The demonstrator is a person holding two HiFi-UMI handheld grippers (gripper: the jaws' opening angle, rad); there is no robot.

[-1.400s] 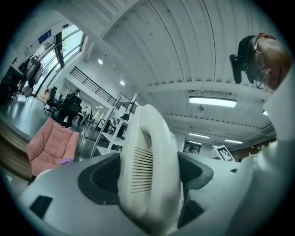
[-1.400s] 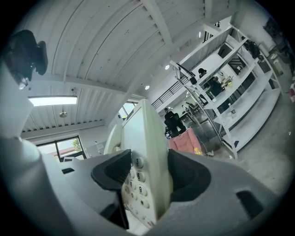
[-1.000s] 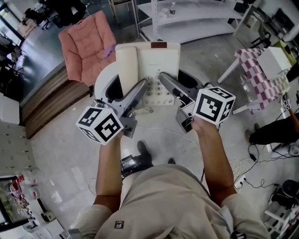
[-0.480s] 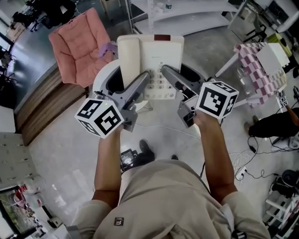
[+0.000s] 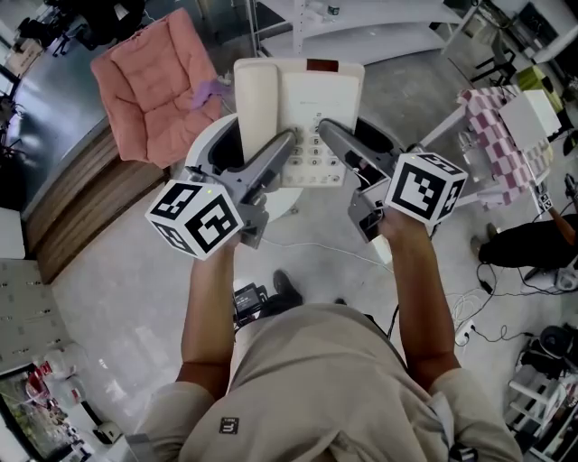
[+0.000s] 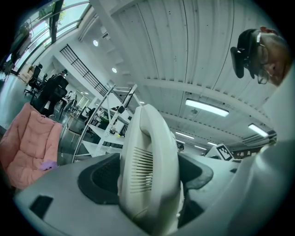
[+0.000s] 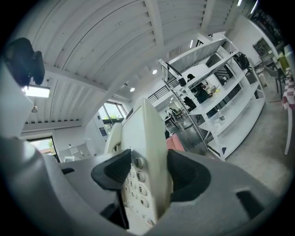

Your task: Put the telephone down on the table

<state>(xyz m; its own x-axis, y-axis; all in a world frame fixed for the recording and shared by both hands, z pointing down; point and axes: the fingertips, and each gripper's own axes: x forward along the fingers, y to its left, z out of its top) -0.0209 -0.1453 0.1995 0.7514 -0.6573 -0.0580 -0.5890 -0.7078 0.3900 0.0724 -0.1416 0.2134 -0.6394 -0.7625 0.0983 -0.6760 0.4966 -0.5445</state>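
Observation:
A cream telephone [image 5: 302,104] with its handset [image 5: 257,99] on the left side and a keypad is held up in the air, above a round white table [image 5: 200,152]. My left gripper [image 5: 284,152] is shut on the handset side; in the left gripper view the handset [image 6: 150,166] fills the gap between the jaws of the left gripper [image 6: 148,182]. My right gripper [image 5: 330,137] is shut on the keypad side; in the right gripper view the telephone's edge and keys [image 7: 140,179] sit between the dark pads of the right gripper [image 7: 144,174].
A pink cushioned chair [image 5: 158,86] stands behind the table at the left. White shelving [image 5: 361,27] is at the back, a checkered-cloth table [image 5: 501,135] at the right. A white cable [image 5: 312,251] trails on the floor. Another person's leg [image 5: 533,245] shows at the right edge.
Both grippers have carried the telephone a little up and away from me; it looks larger and sits higher in the head view. The grip is unchanged.

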